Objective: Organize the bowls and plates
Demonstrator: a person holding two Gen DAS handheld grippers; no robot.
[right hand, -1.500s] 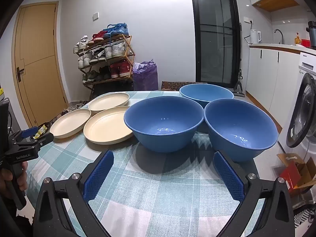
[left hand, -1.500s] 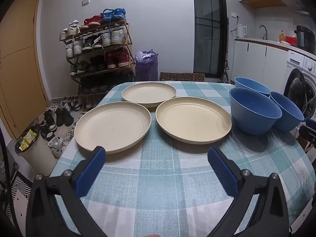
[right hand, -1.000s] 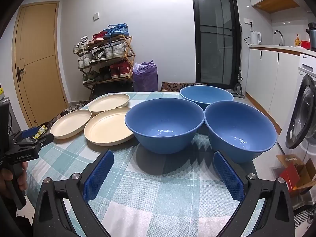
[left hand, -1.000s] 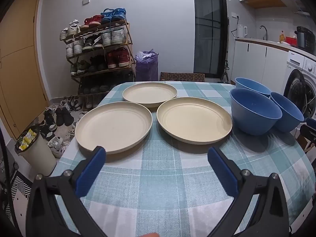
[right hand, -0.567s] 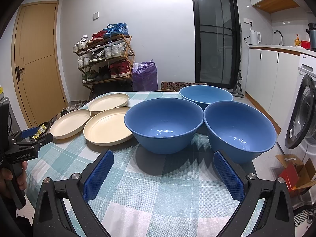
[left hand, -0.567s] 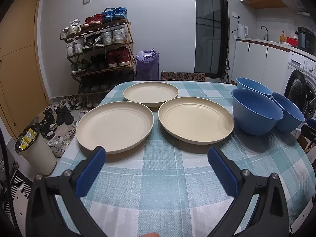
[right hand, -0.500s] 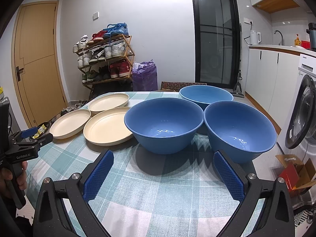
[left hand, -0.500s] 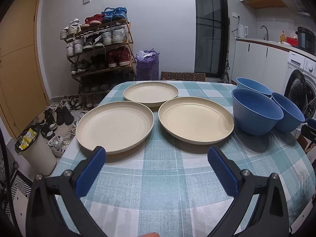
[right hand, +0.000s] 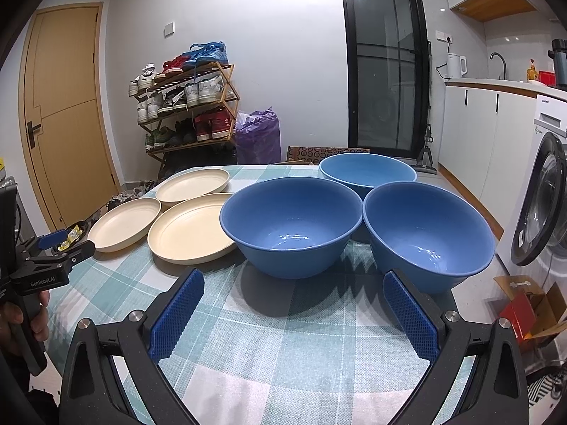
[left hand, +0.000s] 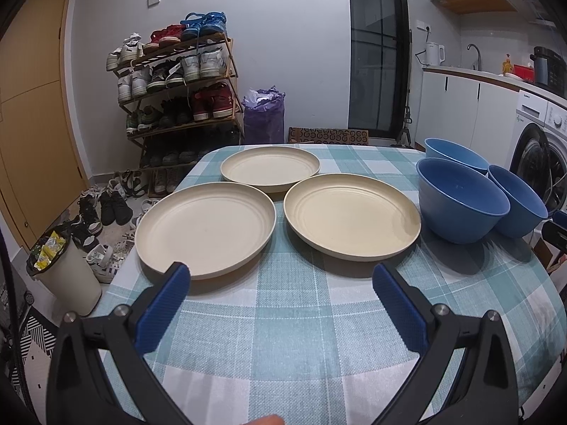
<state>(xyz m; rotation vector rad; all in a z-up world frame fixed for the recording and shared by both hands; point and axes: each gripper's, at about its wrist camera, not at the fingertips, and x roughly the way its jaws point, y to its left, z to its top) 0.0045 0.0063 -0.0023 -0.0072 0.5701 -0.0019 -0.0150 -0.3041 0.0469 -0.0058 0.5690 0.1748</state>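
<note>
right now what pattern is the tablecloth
A teal-and-white plaid check on the tablecloth, clearest in the left wrist view.

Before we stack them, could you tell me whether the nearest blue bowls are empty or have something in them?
Empty: the two near bowls show bare, glossy blue insides. The far bowl's bottom is hidden.

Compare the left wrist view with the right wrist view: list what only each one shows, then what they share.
Only the left wrist view shows the white bin and the shoes on the floor beside the table. Only the right wrist view shows the door handle, the cardboard box by the washing machine, and the left gripper from outside, held in a hand. Both show three cream plates, three blue bowls, the checked tablecloth and the shoe rack.
</note>
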